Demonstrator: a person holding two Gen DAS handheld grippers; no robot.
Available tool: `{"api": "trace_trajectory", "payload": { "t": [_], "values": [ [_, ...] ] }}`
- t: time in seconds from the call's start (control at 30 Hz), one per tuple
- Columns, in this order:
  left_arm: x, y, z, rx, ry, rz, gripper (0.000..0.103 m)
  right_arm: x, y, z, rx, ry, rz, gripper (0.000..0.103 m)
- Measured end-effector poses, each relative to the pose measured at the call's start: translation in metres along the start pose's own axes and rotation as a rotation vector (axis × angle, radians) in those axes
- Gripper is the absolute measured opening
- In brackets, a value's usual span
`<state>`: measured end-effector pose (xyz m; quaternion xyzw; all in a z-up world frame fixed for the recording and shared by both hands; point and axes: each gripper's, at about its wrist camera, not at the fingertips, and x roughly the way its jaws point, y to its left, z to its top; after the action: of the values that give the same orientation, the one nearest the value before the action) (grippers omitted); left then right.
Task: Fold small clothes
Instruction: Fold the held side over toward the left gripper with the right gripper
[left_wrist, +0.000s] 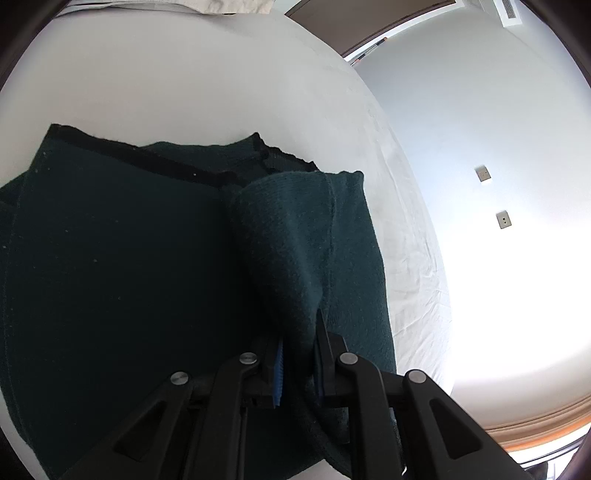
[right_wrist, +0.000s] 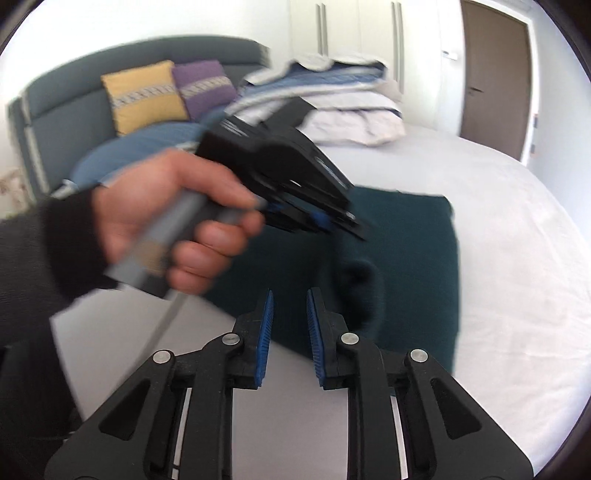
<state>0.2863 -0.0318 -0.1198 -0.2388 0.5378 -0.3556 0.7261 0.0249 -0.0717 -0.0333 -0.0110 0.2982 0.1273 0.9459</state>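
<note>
White bed sheet (right_wrist: 517, 295) underneath; yellow cushion (right_wrist: 144, 96) and purple cushion (right_wrist: 203, 88) at 11 o'clock; door (right_wrist: 495, 77) at 1 o'clock.

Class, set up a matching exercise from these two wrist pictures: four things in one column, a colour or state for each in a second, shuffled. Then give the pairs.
1. left gripper
2. right gripper
3. garment
4. cushion nearest the headboard's edge

a. yellow
b. nothing between its pads
c. dark green
d. clamped on cloth

Pairs: 1-d, 2-b, 3-c, 4-a
</note>
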Motion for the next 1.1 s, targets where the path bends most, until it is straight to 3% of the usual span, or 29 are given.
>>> {"api": "trace_trajectory", "payload": {
  "t": [0.2, 0.33, 0.5, 0.6, 0.77, 0.9, 0.97, 1.1],
  "values": [
    [-0.033, 0.022, 0.004, 0.006, -0.033, 0.014, 0.013, -0.036, -0.046, -0.005, 0.180, -0.017, -0.003, 0.019],
    [-0.057, 0.041, 0.012, 0.023, -0.040, 0.045, 0.013, -0.038, -0.070, -0.024, 0.200, 0.057, -0.055, 0.019],
    [-0.075, 0.069, 0.027, 0.026, 0.000, 0.087, 0.013, -0.033, -0.080, -0.033, 0.199, 0.088, -0.023, 0.019],
    [-0.072, 0.084, 0.032, 0.019, 0.038, 0.103, 0.013, -0.010, -0.088, -0.025, 0.187, 0.092, 0.001, 0.019],
    [-0.066, 0.096, 0.034, 0.024, 0.062, 0.090, 0.014, 0.032, -0.090, -0.009, 0.158, 0.131, 0.000, 0.020],
    [-0.064, 0.102, 0.038, 0.027, 0.063, 0.068, 0.014, 0.066, -0.072, 0.002, 0.191, 0.195, 0.081, 0.020],
    [-0.066, 0.106, 0.039, 0.024, 0.066, 0.056, 0.014, 0.072, -0.056, 0.003, 0.142, 0.185, 0.120, 0.020],
    [-0.070, 0.121, 0.037, 0.017, 0.068, 0.036, 0.014, 0.093, -0.021, 0.008, 0.033, 0.192, 0.116, 0.020]
  ]
}}
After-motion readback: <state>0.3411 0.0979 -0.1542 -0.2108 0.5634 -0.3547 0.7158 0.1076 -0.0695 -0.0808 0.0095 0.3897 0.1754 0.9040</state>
